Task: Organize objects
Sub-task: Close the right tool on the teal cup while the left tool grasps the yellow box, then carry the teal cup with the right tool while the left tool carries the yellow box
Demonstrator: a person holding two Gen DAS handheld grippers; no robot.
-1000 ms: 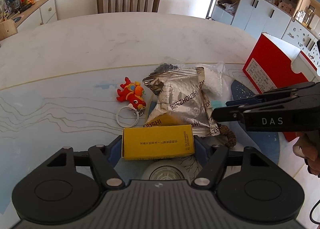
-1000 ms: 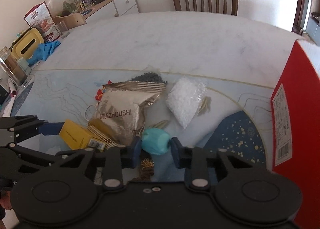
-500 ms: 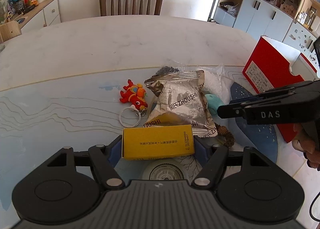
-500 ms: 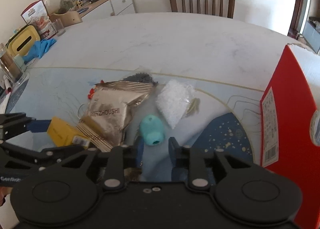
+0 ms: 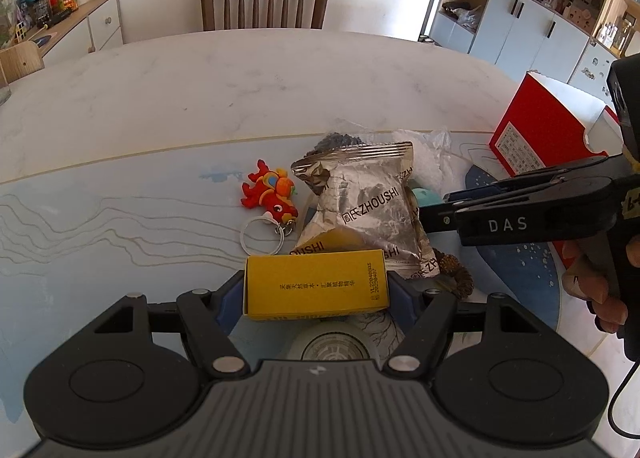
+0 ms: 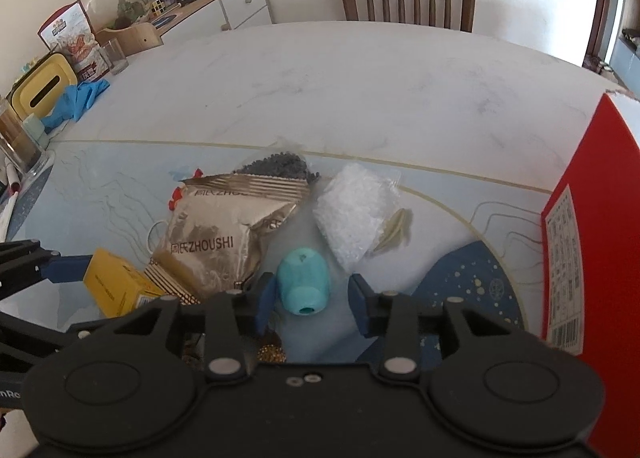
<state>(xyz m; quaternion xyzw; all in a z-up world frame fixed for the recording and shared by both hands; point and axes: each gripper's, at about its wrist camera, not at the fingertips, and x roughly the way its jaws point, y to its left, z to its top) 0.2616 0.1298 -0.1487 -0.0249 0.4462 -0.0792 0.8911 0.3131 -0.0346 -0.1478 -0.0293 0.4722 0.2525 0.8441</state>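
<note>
My left gripper (image 5: pixel 317 292) is shut on a yellow box (image 5: pixel 316 288), held just above the table in front of the pile. A silver ZHOUSHI snack bag (image 6: pixel 216 242) lies in the middle of the pile. Right of it on the mat lies a teal egg-shaped toy (image 6: pixel 304 284). My right gripper (image 6: pixel 312 294) stands around the toy; its jaws are opening and the pads stand apart from its sides. A red dragon keychain (image 5: pixel 272 194) lies left of the bag. A red box (image 6: pixel 580 250) stands at the right.
A bag of white granules (image 6: pixel 352 214) and a bag of dark beads (image 6: pixel 276 168) lie behind the snack bag. A brown beaded item (image 5: pixel 454 278) lies by its near corner. A wooden chair (image 5: pixel 264 2) stands beyond the table. Clutter and a glass (image 6: pixel 114 56) line the left edge.
The right gripper held the teal toy a second ago; it has let it go and its jaws have spread, leaving the toy on the mat. The left gripper and yellow box stayed still.
</note>
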